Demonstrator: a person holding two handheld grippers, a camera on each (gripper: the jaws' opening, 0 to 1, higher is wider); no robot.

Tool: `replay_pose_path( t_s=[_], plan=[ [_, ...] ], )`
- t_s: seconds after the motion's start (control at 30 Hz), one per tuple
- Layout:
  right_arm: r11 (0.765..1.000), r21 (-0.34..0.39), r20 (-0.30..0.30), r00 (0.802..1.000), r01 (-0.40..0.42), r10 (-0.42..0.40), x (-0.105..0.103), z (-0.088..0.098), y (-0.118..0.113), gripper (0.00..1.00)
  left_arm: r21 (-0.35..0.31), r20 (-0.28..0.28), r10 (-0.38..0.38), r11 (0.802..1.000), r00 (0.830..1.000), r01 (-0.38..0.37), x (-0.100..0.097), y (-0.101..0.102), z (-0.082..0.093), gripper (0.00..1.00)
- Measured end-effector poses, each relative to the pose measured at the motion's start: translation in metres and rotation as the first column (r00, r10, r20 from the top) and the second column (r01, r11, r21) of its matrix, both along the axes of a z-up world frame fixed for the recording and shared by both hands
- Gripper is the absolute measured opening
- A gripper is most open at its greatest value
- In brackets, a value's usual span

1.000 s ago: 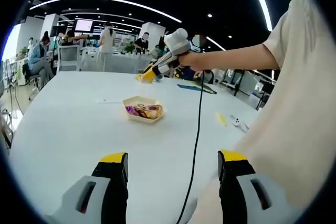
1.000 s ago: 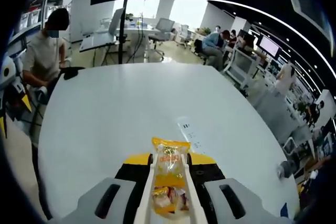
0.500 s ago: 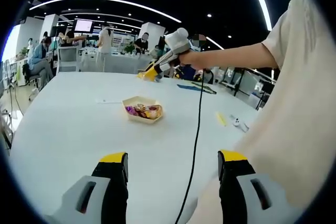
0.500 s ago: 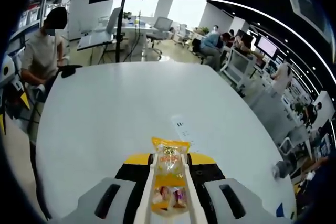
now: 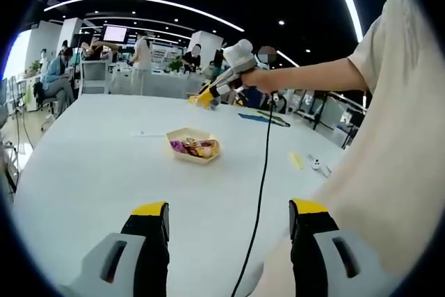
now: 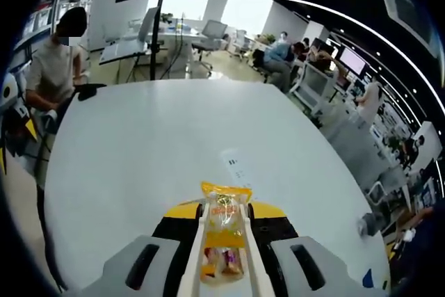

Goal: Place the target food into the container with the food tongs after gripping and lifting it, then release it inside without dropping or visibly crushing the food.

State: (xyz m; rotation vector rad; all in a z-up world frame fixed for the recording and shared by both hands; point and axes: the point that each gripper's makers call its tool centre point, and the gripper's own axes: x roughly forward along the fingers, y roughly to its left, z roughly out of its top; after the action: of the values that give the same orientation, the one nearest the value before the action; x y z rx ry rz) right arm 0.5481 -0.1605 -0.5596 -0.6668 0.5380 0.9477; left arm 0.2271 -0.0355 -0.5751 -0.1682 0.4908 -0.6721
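- At about six o'clock in the right gripper view, the right gripper [image 6: 224, 241] is closed around a pair of white food tongs [image 6: 197, 255], and the tongs pinch a clear and orange snack packet [image 6: 224, 231] between their arms. The packet looks whole, not squashed.
- Beyond the packet lies the white table [image 6: 153, 151], with a small paper strip [image 6: 238, 167] just past the packet at twelve o'clock.
- From the left gripper view, the same right gripper [image 5: 208, 94] shows at about one o'clock, held in a hand [image 5: 261, 80] high above the table, its yellow tip pointing toward ten o'clock.
- The container [image 5: 192, 146], a shallow pale tray with several wrapped snacks already in it, sits on the table near the view's centre, below and a little toward six o'clock of the raised gripper.
- The left gripper [image 5: 229, 224] hangs at six o'clock with its jaws wide apart, holding nothing.
- A black cable [image 5: 263, 165] drops from the raised gripper toward six o'clock.
- Judging progress: gripping and lifting look done. Lowering the packet into the container and releasing it gently inside are left.
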Motion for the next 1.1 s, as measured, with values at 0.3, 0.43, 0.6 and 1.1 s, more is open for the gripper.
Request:
replay_pose_path(
  t_s=[0.3, 0.43, 0.6, 1.1],
  plan=[
    [1.000, 0.000, 0.002, 1.000, 0.006, -0.006, 0.005, 0.001, -0.002, 0.26, 0.000, -0.006, 0.006, 1.000, 1.000, -0.006, 0.000, 0.002, -0.002, 0.71],
    [1.000, -0.003, 0.004, 1.000, 0.006, -0.006, 0.006, 0.002, -0.002, 0.26, 0.000, -0.008, 0.005, 1.000, 1.000, -0.005, 0.000, 0.001, -0.002, 0.71],
    [1.000, -0.007, 0.003, 1.000, 0.008, -0.008, 0.007, 0.002, -0.004, 0.26, 0.000, -0.008, 0.008, 1.000, 1.000, -0.008, 0.000, 0.002, -0.002, 0.71],
    [1.000, -0.011, 0.002, 1.000, 0.017, -0.017, 0.012, -0.001, -0.010, 0.26, 0.001, -0.010, 0.008, 1.000, 1.000, -0.008, -0.001, 0.003, -0.002, 0.71]
  ],
)
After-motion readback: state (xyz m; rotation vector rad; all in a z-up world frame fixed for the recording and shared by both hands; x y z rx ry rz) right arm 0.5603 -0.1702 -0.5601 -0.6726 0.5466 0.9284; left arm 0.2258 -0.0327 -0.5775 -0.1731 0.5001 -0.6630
